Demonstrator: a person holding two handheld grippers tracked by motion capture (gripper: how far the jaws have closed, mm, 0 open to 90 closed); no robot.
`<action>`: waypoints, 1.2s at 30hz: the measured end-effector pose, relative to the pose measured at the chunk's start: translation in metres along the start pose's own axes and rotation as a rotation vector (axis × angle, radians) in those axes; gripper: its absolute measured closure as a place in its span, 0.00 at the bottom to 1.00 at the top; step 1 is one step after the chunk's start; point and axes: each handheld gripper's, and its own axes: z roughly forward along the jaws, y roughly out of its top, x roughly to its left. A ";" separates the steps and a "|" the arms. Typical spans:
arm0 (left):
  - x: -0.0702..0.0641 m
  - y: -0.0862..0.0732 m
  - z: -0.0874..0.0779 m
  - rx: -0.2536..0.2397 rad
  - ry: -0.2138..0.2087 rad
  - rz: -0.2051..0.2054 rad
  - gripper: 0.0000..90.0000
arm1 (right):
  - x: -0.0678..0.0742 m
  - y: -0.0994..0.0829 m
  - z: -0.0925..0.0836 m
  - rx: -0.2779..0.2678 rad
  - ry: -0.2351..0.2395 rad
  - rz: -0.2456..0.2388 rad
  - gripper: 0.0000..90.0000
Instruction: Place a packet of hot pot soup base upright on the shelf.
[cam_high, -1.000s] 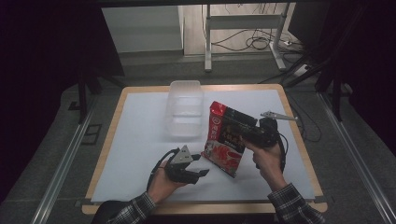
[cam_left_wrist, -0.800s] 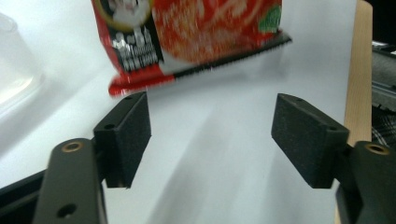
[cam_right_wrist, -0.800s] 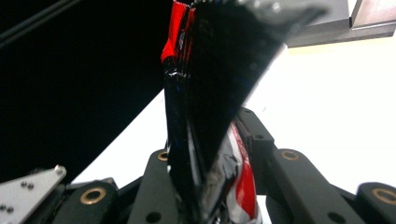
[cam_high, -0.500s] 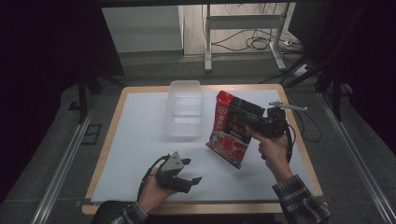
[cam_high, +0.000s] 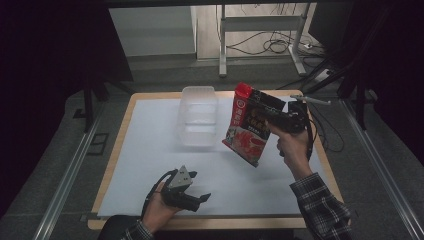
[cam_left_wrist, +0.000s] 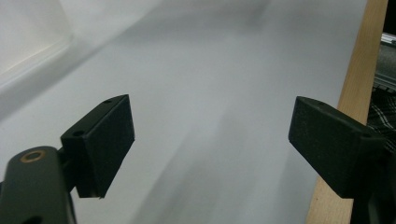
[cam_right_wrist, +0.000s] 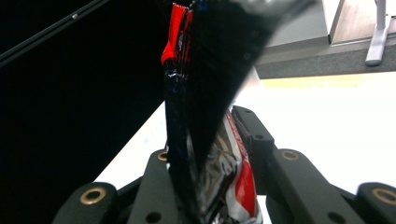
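One red and black snack bag (cam_high: 248, 125) hangs in the air over the right part of the white table (cam_high: 150, 150), pinched at its side edge by my right gripper (cam_high: 280, 119). In the high view the long axis of the bag is tilted: the red top corner points up and away from me, and the bottom corner points down toward my side of the table. The bag is just beside the clear plastic container (cam_high: 198, 116) but apart from it.

In the right gripper view the bag (cam_right_wrist: 205, 116) stands edge-on between my jaws, which press on its crumpled foil from both sides. Its printed face cannot be read there, while the high view shows the red picture on the front.

My left gripper (cam_high: 187, 192) rests low near the front edge of the table, in my left hand (cam_high: 157, 212). In the left gripper view its jaws are spread wide with nothing between them, above the white surface, and the wooden rim (cam_left_wrist: 355, 93) runs along the right.
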 end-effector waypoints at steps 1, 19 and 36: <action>0.000 -0.001 -0.001 0.002 0.002 -0.002 0.14 | 0.000 0.002 0.001 -0.003 -0.002 0.000 0.81; -0.002 -0.009 -0.005 0.035 0.038 0.004 0.07 | -0.004 0.040 0.038 -0.031 -0.012 0.018 0.81; 0.003 -0.014 -0.009 0.023 0.041 -0.035 0.00 | 0.003 0.055 0.087 -0.029 0.011 0.021 0.81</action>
